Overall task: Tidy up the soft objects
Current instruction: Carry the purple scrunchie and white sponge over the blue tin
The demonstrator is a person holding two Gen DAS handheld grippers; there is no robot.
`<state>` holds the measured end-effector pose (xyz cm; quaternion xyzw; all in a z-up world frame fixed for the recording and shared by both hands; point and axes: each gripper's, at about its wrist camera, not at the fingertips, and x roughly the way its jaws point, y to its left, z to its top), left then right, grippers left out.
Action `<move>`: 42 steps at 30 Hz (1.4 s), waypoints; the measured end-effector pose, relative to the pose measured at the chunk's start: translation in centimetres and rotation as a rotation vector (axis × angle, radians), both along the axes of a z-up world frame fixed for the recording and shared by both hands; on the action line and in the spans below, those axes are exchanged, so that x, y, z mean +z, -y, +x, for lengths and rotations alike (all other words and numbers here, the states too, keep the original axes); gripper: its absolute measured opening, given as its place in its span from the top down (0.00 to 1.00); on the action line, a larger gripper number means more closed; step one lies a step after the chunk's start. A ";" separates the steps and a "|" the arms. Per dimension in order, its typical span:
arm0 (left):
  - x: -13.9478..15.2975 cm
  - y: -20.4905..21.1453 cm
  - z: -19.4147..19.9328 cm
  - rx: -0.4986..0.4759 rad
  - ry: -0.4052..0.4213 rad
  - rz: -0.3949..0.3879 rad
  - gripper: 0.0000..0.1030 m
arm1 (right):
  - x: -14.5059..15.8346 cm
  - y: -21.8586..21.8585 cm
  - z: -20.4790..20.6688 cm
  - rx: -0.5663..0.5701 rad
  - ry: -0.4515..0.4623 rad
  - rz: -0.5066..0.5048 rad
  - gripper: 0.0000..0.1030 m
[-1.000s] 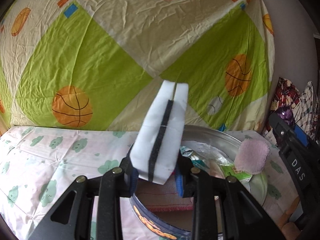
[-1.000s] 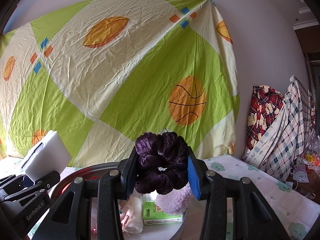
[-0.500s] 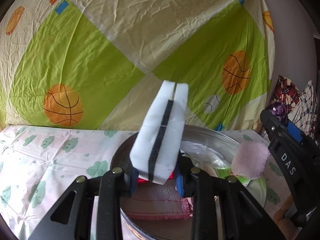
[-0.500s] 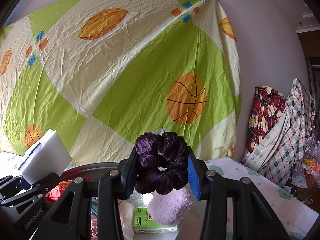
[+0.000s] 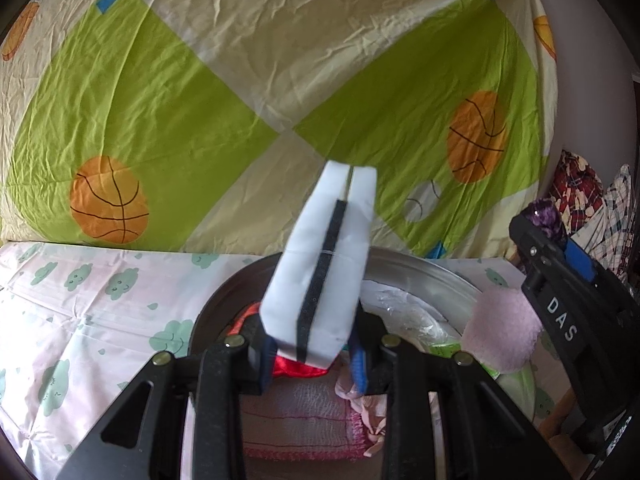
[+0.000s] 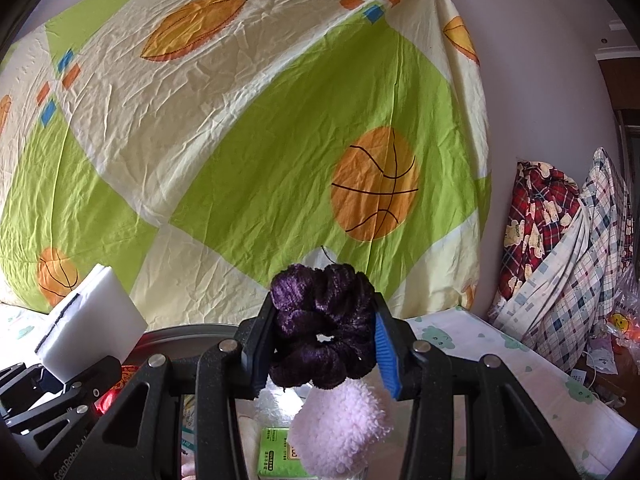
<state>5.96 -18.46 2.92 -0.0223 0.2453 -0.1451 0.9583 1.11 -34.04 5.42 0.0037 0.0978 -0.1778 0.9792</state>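
The left gripper (image 5: 312, 356) pinched a white sponge (image 5: 324, 264) upright between its fingers, above a round metal basin (image 5: 420, 270). To its right, the right gripper (image 6: 322, 344) squeezed a purple scrunchie (image 6: 320, 324), a pink fluffy puff (image 6: 340, 428) hanging just below.

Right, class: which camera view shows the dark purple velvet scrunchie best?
The right wrist view. The dark purple velvet scrunchie sits centred and whole there, gripped in the right claw, its folds and centre hole clear. The left wrist view shows only a small purple tuft at the right edge, above that claw's black frame.
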 end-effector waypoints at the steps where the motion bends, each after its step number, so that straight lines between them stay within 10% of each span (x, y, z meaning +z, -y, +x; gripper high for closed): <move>1: 0.0 0.1 0.1 0.001 -0.004 0.001 0.73 | 0.0 0.0 0.2 -0.002 -0.002 -0.003 0.55; 42: -1.2 1.1 3.4 0.041 -0.125 0.163 0.73 | -0.8 0.1 3.5 0.079 -0.221 0.065 0.55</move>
